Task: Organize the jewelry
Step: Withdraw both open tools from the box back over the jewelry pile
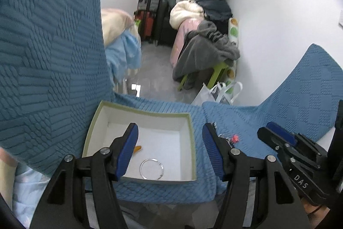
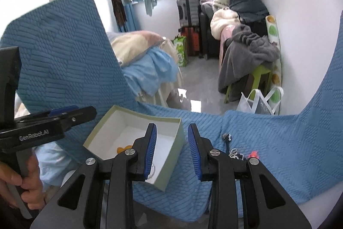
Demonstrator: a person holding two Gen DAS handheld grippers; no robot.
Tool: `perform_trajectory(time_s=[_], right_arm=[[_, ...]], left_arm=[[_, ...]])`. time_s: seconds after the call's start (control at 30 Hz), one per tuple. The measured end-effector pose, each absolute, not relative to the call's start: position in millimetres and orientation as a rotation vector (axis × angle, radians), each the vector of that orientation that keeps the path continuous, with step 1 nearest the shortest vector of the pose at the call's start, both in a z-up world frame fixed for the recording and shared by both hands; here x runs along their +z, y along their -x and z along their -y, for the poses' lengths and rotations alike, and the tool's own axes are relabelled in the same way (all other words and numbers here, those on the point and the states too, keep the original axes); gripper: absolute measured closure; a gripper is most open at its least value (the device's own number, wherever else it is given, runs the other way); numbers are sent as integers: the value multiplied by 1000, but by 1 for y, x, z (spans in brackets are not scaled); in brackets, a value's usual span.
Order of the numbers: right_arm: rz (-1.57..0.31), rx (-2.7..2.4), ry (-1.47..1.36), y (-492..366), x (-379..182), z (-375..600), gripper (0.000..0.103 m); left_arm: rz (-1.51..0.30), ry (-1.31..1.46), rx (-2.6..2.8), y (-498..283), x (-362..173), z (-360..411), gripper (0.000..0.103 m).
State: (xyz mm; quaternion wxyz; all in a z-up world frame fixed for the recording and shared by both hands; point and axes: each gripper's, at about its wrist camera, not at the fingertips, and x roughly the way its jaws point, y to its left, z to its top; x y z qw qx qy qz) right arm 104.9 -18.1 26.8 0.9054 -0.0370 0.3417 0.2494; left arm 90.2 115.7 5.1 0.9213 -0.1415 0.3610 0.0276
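Observation:
An open box [image 1: 193, 132] with green outer walls and a white inside sits on a blue textured chair seat [image 1: 163, 192]. In it lie a silver bangle [image 1: 151, 169] and an orange piece [image 1: 137, 147]. My left gripper [image 1: 170, 132] is open and empty above the box's right half. Loose jewelry, a red piece [image 1: 235, 138] and dark beads [image 2: 236, 153], lies on the seat to the right of the box [image 2: 178, 143]. My right gripper [image 2: 172, 138] is open and empty over the box's right wall. The orange piece [image 2: 123, 149] and part of the bangle [image 2: 152, 171] show there too.
Blue-covered chair backs rise at left [image 1: 49, 46] and right [image 1: 310, 89]. Beyond the seats are a grey floor, a white bag [image 1: 218, 93], a green stool under grey clothes [image 1: 205, 50], suitcases [image 1: 150, 3] and a bed with blue bedding [image 2: 150, 70].

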Motion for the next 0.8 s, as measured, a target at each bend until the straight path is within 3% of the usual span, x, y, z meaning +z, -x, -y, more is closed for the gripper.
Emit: perform_trajectory(time_s=[0.27,0.8], right_arm=[[-642,506,88,-97,41,47,75],[-595,429,99,-93,40,111,74]], left_arm=[[-692,289,51,-83,19,-88,40],[-699,304,-8,-90,-8,-34,40]])
